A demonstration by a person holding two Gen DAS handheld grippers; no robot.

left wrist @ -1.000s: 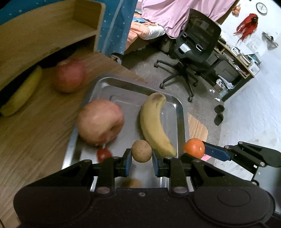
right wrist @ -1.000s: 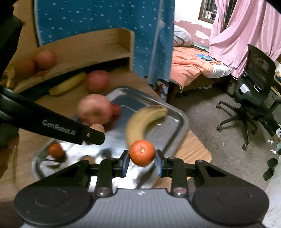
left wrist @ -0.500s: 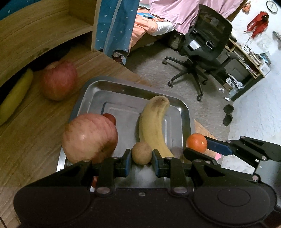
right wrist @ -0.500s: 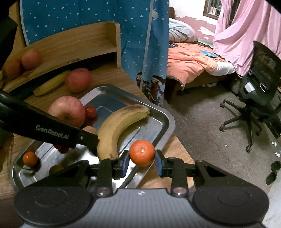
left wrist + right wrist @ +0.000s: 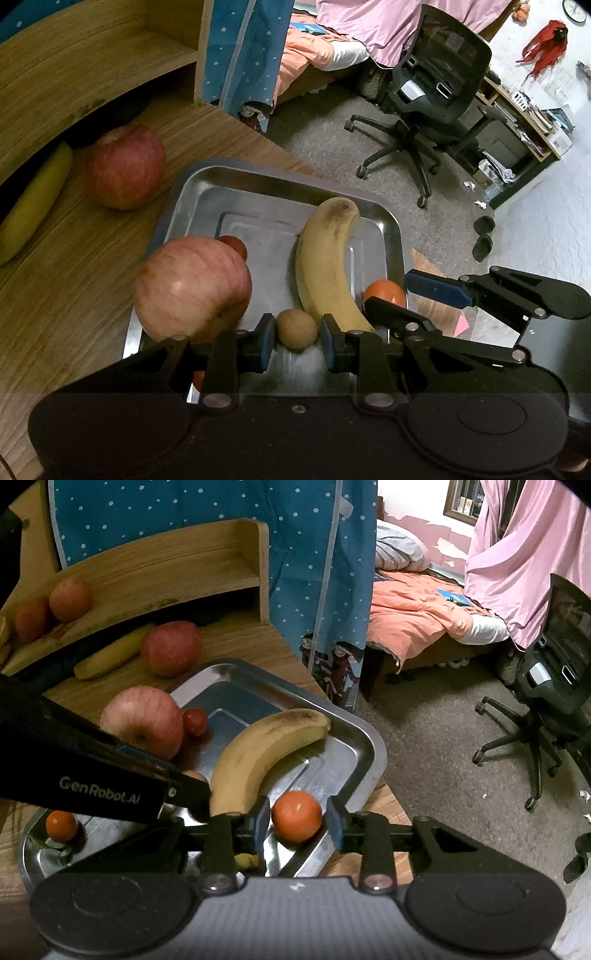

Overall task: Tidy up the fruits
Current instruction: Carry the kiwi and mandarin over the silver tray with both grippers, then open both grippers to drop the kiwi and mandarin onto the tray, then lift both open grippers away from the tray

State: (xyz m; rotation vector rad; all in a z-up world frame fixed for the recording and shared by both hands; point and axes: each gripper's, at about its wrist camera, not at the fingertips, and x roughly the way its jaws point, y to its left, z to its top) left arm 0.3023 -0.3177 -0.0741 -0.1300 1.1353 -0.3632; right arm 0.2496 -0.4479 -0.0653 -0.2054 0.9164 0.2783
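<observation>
Fruit, left wrist view: small brown fruit (image 5: 296, 328) sits pinched between the pads of the left gripper (image 5: 297, 343), low over the near end of the steel tray (image 5: 192, 192).
Tray contents: big apple (image 5: 192, 288) at the tray's left edge, banana (image 5: 327, 258) along its middle, small red fruit (image 5: 232, 243) behind the apple.
Beyond the tray: second apple (image 5: 125, 166) and second banana (image 5: 35, 203) on the wooden desk (image 5: 66, 280); office chair (image 5: 436, 96) on the carpet.
Fruit, right wrist view: orange (image 5: 296, 815) lies between the spreading jaws of the right gripper (image 5: 297, 825), a gap on either side, at the tray's right rim (image 5: 373, 738).
Pose: both grippers tilt steeply down at the tray.
</observation>
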